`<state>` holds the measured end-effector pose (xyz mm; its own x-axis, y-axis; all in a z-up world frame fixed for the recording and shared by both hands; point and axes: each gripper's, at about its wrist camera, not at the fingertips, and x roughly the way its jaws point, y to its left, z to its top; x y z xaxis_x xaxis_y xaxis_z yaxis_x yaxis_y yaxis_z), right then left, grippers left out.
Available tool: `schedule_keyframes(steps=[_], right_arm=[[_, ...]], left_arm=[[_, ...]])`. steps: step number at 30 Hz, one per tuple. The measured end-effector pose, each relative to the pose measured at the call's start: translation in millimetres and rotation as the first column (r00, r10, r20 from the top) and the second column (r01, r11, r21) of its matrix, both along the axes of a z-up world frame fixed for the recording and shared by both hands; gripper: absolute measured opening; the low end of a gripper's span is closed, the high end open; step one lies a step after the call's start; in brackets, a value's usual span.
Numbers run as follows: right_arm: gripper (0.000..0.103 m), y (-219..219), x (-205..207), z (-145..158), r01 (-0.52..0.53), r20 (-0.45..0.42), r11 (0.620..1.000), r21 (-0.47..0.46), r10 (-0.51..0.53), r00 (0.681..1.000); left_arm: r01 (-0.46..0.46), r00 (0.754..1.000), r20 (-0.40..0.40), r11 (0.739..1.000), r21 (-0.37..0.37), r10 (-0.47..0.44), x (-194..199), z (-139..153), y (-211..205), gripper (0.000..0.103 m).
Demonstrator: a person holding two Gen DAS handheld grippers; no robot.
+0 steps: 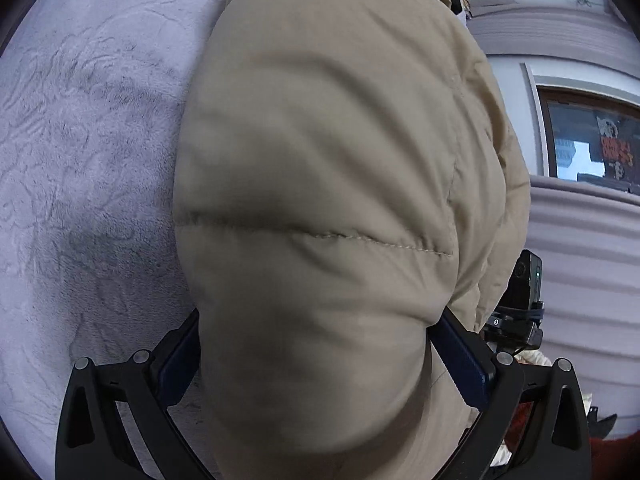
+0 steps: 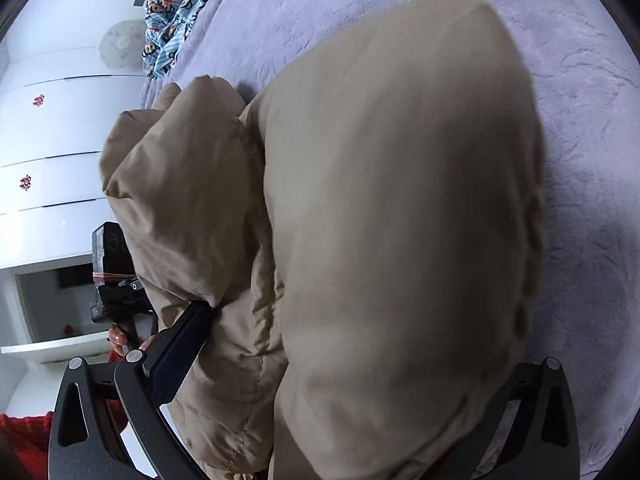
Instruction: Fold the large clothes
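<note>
A puffy beige quilted jacket fills the left wrist view, held up over the lilac fleece bed cover. My left gripper is shut on a thick fold of the jacket, with its blue-padded fingers pressing both sides. The same jacket fills the right wrist view. My right gripper is shut on it; its left finger shows, and the right finger is hidden under the fabric. The other gripper's camera body shows beside the jacket in each view.
The lilac bed cover spreads behind the jacket. A blue patterned cloth lies at the bed's far edge. White drawers stand on the left. A window and a ribbed lilac headboard are on the right.
</note>
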<state>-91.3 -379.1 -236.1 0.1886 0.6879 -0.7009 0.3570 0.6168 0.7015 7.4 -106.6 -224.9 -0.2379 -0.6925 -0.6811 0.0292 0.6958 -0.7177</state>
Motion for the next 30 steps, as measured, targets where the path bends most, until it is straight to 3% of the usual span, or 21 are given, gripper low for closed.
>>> schedule_keyframes(steps=[2, 5, 7, 9, 12, 21, 30], right_arm=[[0.103, -2, 2, -3, 0.030, -0.026, 1.000, 0.007, -0.030, 0.999], [0.101, -10, 0, -2, 0.065, -0.051, 0.998, 0.016, -0.064, 0.997], [0.088, -14, -4, 2, 0.073, -0.053, 0.997, 0.020, -0.072, 0.996], [0.066, -19, -8, 10, 0.087, -0.031, 0.996, 0.035, -0.086, 0.996], [0.049, -20, -9, 25, 0.080, 0.017, 0.997, 0.022, -0.080, 0.997], [0.047, 4, 15, 73, 0.051, 0.149, 0.999, 0.008, -0.052, 0.988], [0.047, 67, 96, 97, 0.004, 0.237, 0.999, -0.032, 0.003, 0.971]], left_arm=[[0.006, 0.999, 0.043, 0.999, 0.039, -0.007, -4, 10, -10, 0.103], [0.034, 0.987, 0.152, 0.992, 0.119, -0.052, -11, 34, -27, 0.093], [0.041, 0.975, 0.209, 0.988, 0.148, -0.071, -15, 48, -34, 0.083], [0.043, 0.963, 0.255, 0.986, 0.162, -0.084, -19, 61, -38, 0.077], [0.043, 0.949, 0.300, 0.984, 0.174, -0.095, -24, 76, -44, 0.074], [-0.030, 0.910, 0.413, 0.989, 0.148, -0.034, -22, 127, -4, 0.073], [-0.091, 0.879, 0.477, 0.985, 0.149, 0.009, 58, 148, 85, 0.073]])
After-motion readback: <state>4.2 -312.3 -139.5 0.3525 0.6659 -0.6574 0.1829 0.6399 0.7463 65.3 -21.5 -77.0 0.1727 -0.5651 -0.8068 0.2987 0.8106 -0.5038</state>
